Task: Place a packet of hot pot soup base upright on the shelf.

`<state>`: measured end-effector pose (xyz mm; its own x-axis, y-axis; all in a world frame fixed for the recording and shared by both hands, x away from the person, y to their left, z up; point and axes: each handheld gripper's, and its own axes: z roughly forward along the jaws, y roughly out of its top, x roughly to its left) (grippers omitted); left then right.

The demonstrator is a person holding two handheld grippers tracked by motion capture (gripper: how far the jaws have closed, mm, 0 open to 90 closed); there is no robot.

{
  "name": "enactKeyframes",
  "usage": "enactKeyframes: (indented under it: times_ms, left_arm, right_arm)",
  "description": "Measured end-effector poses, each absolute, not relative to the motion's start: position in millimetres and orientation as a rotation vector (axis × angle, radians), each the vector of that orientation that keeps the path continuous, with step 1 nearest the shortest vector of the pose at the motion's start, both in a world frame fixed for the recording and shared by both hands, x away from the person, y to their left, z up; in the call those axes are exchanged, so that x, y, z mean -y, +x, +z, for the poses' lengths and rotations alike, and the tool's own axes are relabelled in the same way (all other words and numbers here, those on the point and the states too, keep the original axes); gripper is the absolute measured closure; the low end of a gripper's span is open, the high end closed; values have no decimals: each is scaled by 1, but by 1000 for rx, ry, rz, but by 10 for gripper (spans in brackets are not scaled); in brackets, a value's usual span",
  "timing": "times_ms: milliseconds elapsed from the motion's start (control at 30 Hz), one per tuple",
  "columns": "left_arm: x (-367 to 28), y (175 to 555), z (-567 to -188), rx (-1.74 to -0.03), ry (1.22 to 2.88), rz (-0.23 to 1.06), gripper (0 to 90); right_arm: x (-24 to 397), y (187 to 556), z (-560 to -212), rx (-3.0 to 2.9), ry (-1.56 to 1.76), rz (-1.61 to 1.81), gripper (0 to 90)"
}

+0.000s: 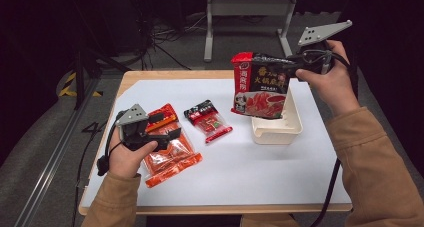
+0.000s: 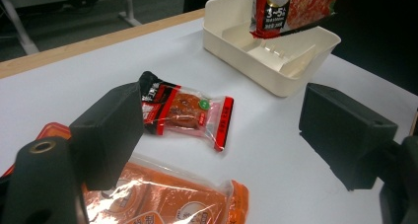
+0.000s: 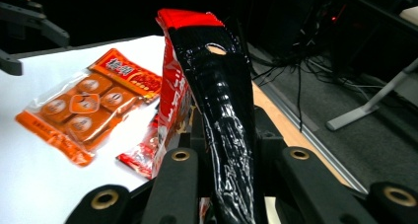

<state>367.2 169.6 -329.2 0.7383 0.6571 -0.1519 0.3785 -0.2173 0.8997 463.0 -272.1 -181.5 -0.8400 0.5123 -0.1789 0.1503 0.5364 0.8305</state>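
The right gripper (image 1: 292, 63) is clamped on the top edge of a red-and-black hotpot seasoning bag (image 1: 260, 84), which hangs from its jaws with its lower end just over the near compartment of a cream tray (image 1: 292, 129); in the right gripper view the bag's glossy black side (image 3: 224, 110) rises from between the jaws. The left gripper (image 1: 167, 126) stands with jaws spread wide and nothing between them, low over an orange sauce packet (image 1: 172, 157) on the white tabletop (image 1: 250, 172). Just beyond its jaws, between it and the tray, lies a small red-and-black sachet (image 2: 185, 110), flat and untouched.
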Motion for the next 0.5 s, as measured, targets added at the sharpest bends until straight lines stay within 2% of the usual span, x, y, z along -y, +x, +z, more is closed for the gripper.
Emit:
enactKeyframes:
  times_ms: [500]
  left_arm:
    - [-175, 368, -330, -817, 1831, 330, 182]
  right_arm:
    - [289, 489, -184, -2307, 567, 1196, 767]
